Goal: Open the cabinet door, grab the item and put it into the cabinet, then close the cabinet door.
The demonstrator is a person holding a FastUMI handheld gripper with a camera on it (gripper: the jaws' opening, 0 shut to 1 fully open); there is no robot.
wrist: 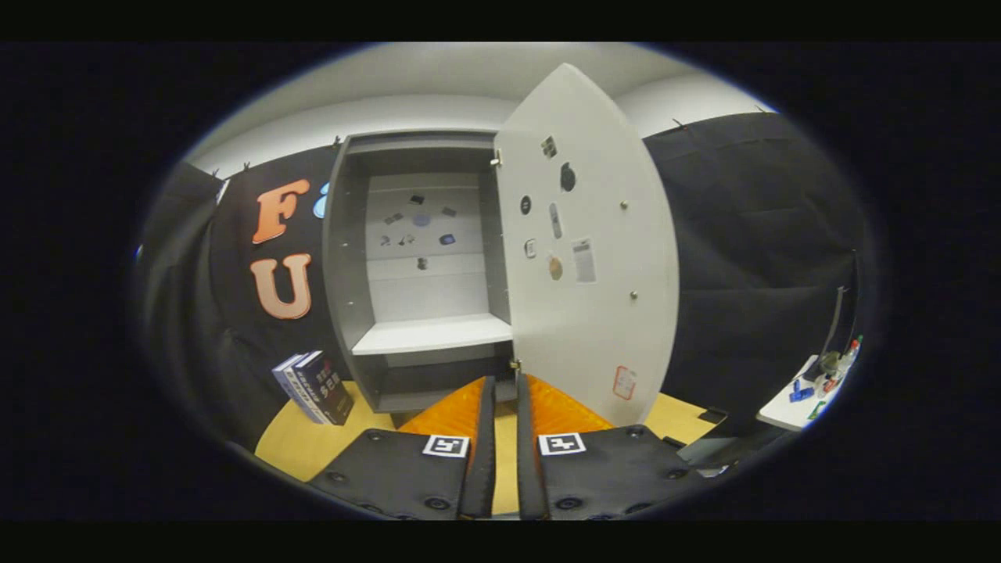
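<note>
The grey cabinet [345, 258] stands on the wooden table [297, 447] straight beyond my fingers. Its white door [606, 313] is swung wide open to the right, with stickers and small magnets on its inner face. A white shelf [430, 332] inside is bare, and small stickers dot the back panel. A few dark and blue books [314, 387] lean together on the table just left of the cabinet's foot. My gripper [505, 381] points at the cabinet's lower front near the door's hinge edge. Its fingers are almost together, a thin gap apart, with nothing between them.
The open door's lower corner [626, 407] hangs over the table just right of my fingers. A small white side table [786, 408] with bottles and small items stands far right. Black cloth walls the booth on both sides.
</note>
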